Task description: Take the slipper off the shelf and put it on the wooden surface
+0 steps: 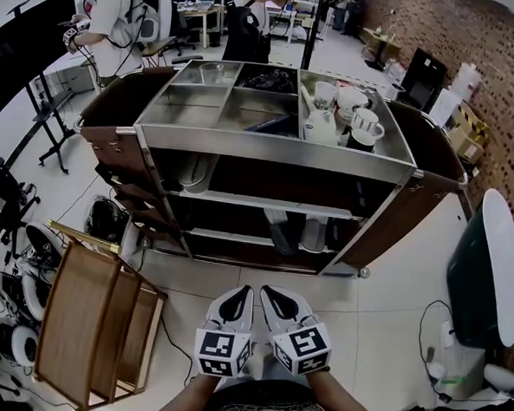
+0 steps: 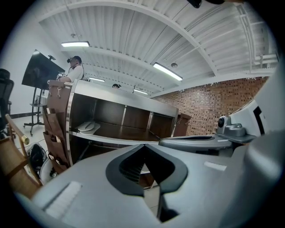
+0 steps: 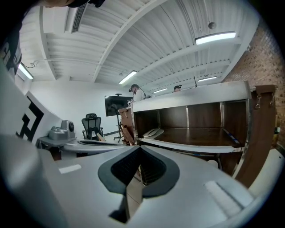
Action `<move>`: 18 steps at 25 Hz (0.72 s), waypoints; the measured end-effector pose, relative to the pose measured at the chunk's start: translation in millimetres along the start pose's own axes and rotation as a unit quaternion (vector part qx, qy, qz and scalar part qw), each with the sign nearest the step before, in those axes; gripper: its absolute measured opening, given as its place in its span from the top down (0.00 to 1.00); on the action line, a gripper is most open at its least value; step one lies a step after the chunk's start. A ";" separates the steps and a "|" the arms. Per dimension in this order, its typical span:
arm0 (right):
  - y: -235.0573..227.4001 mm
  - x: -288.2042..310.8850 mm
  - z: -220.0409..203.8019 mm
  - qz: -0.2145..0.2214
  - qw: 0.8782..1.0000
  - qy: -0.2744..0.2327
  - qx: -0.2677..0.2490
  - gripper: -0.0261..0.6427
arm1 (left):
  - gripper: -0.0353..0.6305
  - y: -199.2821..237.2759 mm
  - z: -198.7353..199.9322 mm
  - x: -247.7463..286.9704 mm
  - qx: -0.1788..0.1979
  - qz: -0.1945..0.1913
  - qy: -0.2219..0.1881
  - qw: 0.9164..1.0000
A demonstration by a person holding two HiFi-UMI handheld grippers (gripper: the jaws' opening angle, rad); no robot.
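A pale slipper [image 1: 194,172] lies at the left end of the upper shelf of the wheeled cart [image 1: 278,145]. The left gripper view shows this slipper [image 2: 87,127] on the dark wooden shelf board, and in the right gripper view the slipper [image 3: 152,132] is at the shelf's left end. A wooden slatted stand [image 1: 93,329] sits on the floor at the lower left. My left gripper [image 1: 233,305] and right gripper [image 1: 282,304] hang side by side low in front of the cart, well short of it. Both are shut and hold nothing: the left gripper [image 2: 143,146] and the right gripper [image 3: 139,148] have their tips together.
The cart's steel top tray [image 1: 202,110] carries a kettle, cups [image 1: 353,119] and a glass. More items sit on the lower shelves [image 1: 286,232]. People [image 1: 112,18] stand behind the cart. A dark round chair [image 1: 488,266] is at the right; bags and cables [image 1: 26,290] lie at the left.
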State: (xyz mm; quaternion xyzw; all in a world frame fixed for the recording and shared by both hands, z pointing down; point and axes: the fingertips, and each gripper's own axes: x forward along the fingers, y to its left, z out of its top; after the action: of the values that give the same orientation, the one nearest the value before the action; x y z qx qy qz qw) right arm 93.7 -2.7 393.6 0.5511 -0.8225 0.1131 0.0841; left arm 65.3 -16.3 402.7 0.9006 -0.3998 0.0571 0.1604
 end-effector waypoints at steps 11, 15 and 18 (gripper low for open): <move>-41.8 31.4 13.0 0.007 1.000 -0.007 -0.008 0.96 | 0.94 6.8 8.0 44.6 0.002 0.010 -0.003 1.000; -67.3 48.1 13.6 0.008 1.000 0.004 -0.015 0.96 | 0.94 11.6 10.8 72.0 -0.009 0.016 -0.005 1.000; -83.2 61.0 5.6 0.011 1.000 0.016 -0.019 0.96 | 0.94 17.9 5.2 91.0 -0.016 0.020 -0.001 1.000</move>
State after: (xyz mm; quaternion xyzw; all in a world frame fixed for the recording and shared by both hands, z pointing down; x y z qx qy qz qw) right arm 147.6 -88.9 412.0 0.5386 -0.8288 0.1070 0.1068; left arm 113.2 -93.1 423.2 0.8899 -0.4186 0.0529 0.1735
